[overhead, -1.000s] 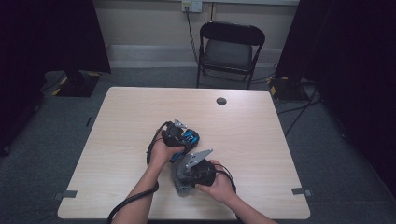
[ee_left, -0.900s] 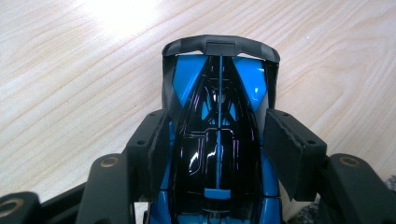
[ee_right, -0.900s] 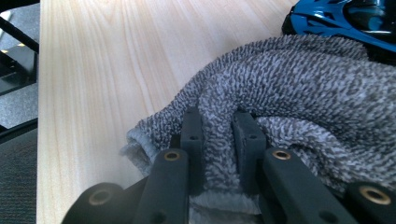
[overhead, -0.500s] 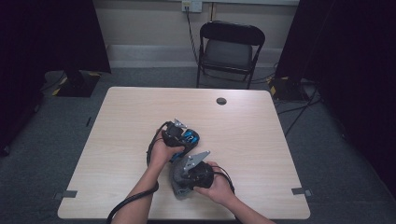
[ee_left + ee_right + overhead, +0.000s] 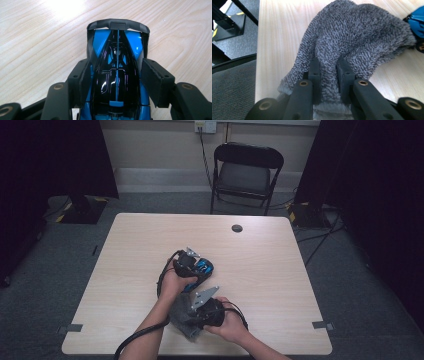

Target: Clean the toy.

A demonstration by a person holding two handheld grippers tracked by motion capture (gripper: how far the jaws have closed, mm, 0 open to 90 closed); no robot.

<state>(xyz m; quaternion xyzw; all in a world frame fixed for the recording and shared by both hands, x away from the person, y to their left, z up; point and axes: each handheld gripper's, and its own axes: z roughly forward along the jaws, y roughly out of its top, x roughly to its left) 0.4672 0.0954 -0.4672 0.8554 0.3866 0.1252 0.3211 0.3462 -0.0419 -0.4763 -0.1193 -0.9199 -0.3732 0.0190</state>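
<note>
Blue-and-black toy car (image 5: 117, 75) sits between your left gripper's (image 5: 116, 75) jaws near the middle of the pale wood bench (image 5: 120, 270), both pads pressed against its flanks, its dark end bar pointing away from you in the left gripper view. Just right of it and nearer you, your right gripper (image 5: 329, 72) has its jaws narrowed tight on a fold of grey fluffy cloth (image 5: 352, 40), which humps up ahead of the jaws and drapes to the bench.

From the high view, your two hands crowd together, the left gripper (image 5: 192, 265) just beyond the right gripper (image 5: 202, 307), with the cloth (image 5: 182, 320) bunched below the right one. A small dark disc (image 5: 236, 228) lies well apart toward the far edge, and a black folding chair (image 5: 247, 172) stands past the bench.

The right gripper view catches a sliver of the car (image 5: 417, 21) at its right edge, touching the cloth's far end; the high view hides that contact behind your hands.
</note>
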